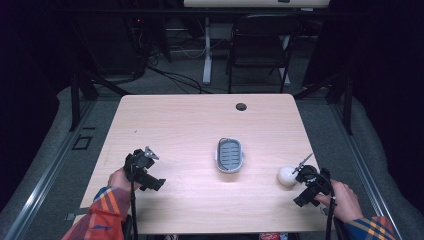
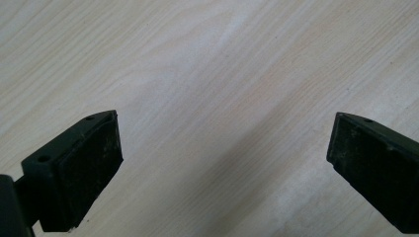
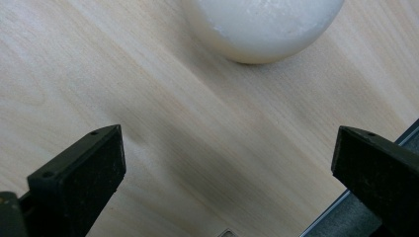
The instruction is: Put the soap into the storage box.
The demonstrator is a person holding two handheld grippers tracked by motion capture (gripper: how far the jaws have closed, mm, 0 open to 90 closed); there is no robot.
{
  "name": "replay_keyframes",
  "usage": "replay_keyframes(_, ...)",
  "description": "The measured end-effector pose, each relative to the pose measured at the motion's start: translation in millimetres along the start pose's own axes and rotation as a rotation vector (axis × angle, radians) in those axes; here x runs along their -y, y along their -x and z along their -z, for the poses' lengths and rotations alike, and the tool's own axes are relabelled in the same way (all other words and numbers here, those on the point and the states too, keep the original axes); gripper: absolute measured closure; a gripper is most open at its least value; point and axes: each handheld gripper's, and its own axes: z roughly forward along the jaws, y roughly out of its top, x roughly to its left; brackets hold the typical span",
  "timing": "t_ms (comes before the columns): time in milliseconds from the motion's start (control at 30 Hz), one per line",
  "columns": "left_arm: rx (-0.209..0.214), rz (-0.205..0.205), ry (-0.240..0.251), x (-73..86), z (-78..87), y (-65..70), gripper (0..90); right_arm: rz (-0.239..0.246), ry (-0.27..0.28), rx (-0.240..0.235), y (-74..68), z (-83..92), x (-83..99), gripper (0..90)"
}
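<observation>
**Meanwhile, both pairs of fingers gape over a nearly bare counter**

Meanwhile, the left gripper (image 1: 143, 169) hangs over the near-left part of the pale wooden counter (image 1: 180, 120), held by the person's left hand (image 1: 120, 179). In the left gripper view its two black fingers (image 2: 79, 173) stand wide apart with bare wood grain between them, gripping nothing.

The right gripper (image 1: 310, 182) sits near the counter's right edge in the right hand (image 1: 344, 197). Its fingers (image 3: 84, 173) are likewise spread wide and hold nothing. Just ahead of those fingers, a white ball (image 3: 264, 27) rests on the counter, apart from both fingertips; in the high view the ball (image 1: 286, 176) lies just beside the gripper's front, on the side toward the counter's middle. Past the right-hand finger in the right gripper view the counter's edge and grey floor (image 3: 346, 212) show.

Between the two grippers, farther from the person than either pair of fingers, a small oval grey tray (image 1: 230, 155) with a slatted inside lies near the counter's centre, well apart from the ball. Plaid sleeves (image 1: 102, 215) cover both forearms. Beyond the counter stands a dark folding chair (image 1: 260, 45).
</observation>
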Motion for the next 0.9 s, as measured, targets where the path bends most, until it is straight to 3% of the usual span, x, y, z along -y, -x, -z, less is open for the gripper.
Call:
replay_keyframes(167,-0.002,-0.004,-0.001,-0.2,-0.1,-0.1,0.5,-0.005,0.001,0.006,1.3,0.8,-0.4,0.0)
replay_keyframes(200,-0.002,-0.004,0.0,-0.2,-0.3,0.0,0.5,-0.021,0.036,-0.003,1.6,0.8,-0.1,0.0)
replay_keyframes(467,0.001,-0.007,0.002,-0.2,-0.4,0.2,0.5,-0.04,0.072,-0.019,5.6,2.8,-4.1,0.0)
replay_keyframes(500,0.0,-0.008,0.002,-0.3,-0.5,0.1,0.5,-0.072,0.122,-0.032,5.4,1.2,-4.9,0.0)
replay_keyframes(533,0.0,-0.008,0.002,-0.3,-0.4,0.2,0.5,-0.045,0.094,-0.029,7.8,3.9,-6.4,0.0)
replay_keyframes(767,0.0,-0.007,0.0,-0.5,-0.7,0.1,0.5,-0.05,0.117,-0.053,8.8,3.4,-9.5,0.0)
replay_keyframes(833,0.0,-0.007,-0.002,-0.6,-0.9,0.0,0.5,-0.056,0.145,-0.052,8.4,1.6,-10.4,0.0)
replay_keyframes(900,0.001,-0.007,-0.002,-0.6,-1.0,-0.1,0.5,-0.034,0.12,-0.043,10.1,3.3,-11.7,0.0)
